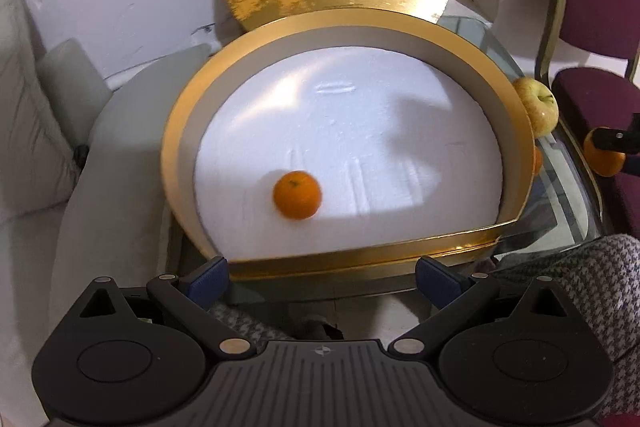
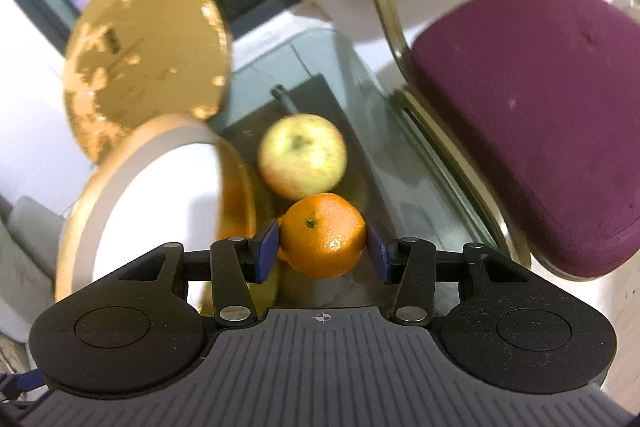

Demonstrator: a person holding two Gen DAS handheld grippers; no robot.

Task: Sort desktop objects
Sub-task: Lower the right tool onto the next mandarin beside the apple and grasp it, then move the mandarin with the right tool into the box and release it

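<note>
Your right gripper point(image 2: 322, 247) has its blue pads point(image 2: 267, 247) clamped on a mandarin point(image 2: 322, 235), one pad on each side of the fruit. Just beyond it, on the glass tabletop point(image 2: 372, 131), sits a yellow-green apple point(image 2: 302, 155), near the mandarin; whether they touch, you cannot tell. To the left of both stands the round gold box point(image 2: 236, 187) with its white foam floor, and a gold lid point(image 2: 148, 59) leans up behind it. A maroon chair point(image 2: 532, 115) fills the right side. Your left gripper point(image 1: 322, 277) holds nothing, its jaws wide apart at the near rim of the gold box. Inside, a second mandarin point(image 1: 297, 193) lies on the white foam point(image 1: 360, 131), toward the near left.
</note>
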